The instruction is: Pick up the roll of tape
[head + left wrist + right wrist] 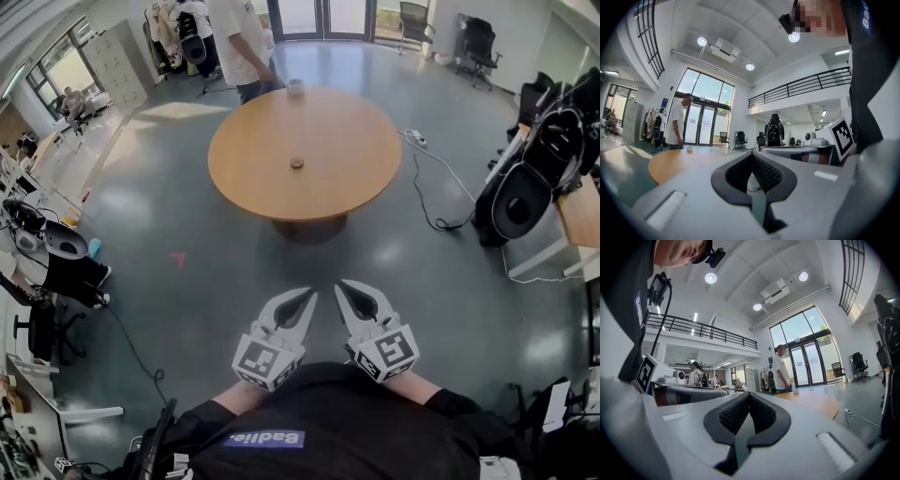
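fingers (pixel 766 174) of left gripper (pixel 307 296) together, empty; right gripper (pixel 344 287) fingers together too; roll of tape (pixel 296 163) on round table (pixel 244 155), well apart.

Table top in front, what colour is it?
The table is orange-brown; the head view shows it best.

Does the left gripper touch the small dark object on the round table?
Apart. In the head view, open floor lies between the left gripper and the table where the small dark object sits.
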The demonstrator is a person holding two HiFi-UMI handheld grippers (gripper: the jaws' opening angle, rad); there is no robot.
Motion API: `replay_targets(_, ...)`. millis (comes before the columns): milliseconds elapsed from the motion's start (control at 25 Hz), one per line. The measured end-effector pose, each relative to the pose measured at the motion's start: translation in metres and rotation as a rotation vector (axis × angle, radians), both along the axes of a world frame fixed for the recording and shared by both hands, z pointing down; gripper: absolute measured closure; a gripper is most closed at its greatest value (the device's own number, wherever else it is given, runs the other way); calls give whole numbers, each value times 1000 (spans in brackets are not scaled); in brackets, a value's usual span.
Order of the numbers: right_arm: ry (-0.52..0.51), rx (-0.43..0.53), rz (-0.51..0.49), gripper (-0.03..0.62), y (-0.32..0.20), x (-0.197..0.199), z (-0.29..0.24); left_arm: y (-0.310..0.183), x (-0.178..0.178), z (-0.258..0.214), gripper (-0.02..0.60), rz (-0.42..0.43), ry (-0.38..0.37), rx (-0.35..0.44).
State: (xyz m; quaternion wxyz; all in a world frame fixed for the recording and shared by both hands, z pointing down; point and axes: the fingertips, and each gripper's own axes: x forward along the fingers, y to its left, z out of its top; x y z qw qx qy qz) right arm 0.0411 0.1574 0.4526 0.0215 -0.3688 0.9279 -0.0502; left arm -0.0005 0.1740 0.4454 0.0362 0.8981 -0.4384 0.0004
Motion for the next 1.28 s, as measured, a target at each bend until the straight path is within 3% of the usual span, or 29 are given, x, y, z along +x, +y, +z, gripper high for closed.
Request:
replay_targets(360, -26, -35, -18, 589, -15, 41, 18, -17, 33, 3, 561, -57, -21, -15)
replay_targets(720, 2, -47, -10, 589, -66, 47, 33, -72, 27, 14, 561, -65, -10, -3)
replay_targets(960, 45, -38, 34, 589, -141, 20, 34, -151, -3, 11, 561, -21, 10, 15)
replay_targets(1280, 78, -29, 106, 589, -261, -48, 22, -278, -75, 8, 561, 37, 32, 37)
